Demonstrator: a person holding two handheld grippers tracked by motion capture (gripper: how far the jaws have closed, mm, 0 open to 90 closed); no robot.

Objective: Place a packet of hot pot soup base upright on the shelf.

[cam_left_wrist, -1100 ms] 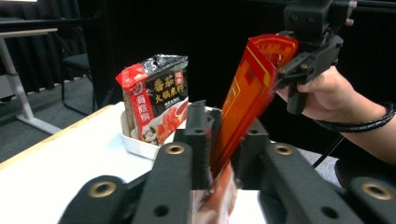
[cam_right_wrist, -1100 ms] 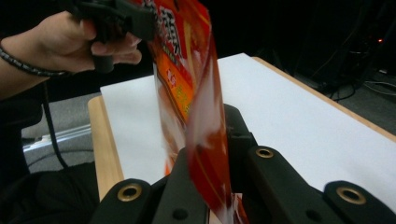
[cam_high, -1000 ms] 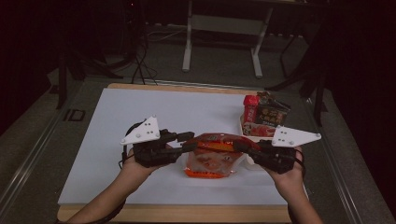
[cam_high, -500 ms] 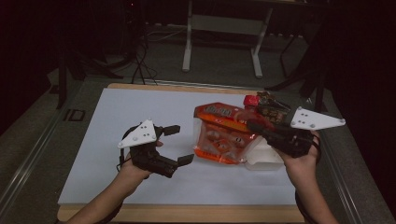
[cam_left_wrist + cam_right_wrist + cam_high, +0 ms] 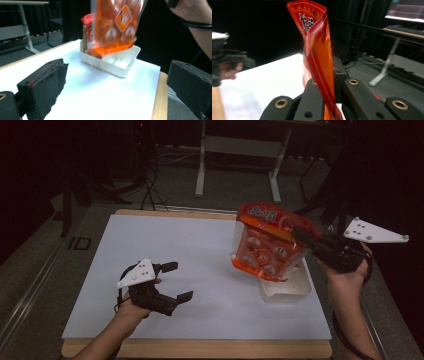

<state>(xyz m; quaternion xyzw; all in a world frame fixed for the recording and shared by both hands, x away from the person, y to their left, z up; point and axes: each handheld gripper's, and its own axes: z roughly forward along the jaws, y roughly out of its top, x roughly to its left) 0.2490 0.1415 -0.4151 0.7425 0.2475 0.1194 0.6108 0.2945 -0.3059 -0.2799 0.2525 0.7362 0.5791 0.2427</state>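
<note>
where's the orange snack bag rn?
High view: right side, the orange snack bag hangs from the right gripper, lifted just above the white tray.

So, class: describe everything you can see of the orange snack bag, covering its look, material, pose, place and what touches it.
The orange snack bag is a glossy, crinkly plastic pouch with a red top band bearing dark characters and a clear front that shows round white-and-orange pieces. It hangs tilted in the air, its lower edge just above the white tray at the table's right side. The right gripper pinches it at one side edge, jaws shut on the film. The left gripper stands open and apart from it.
</note>
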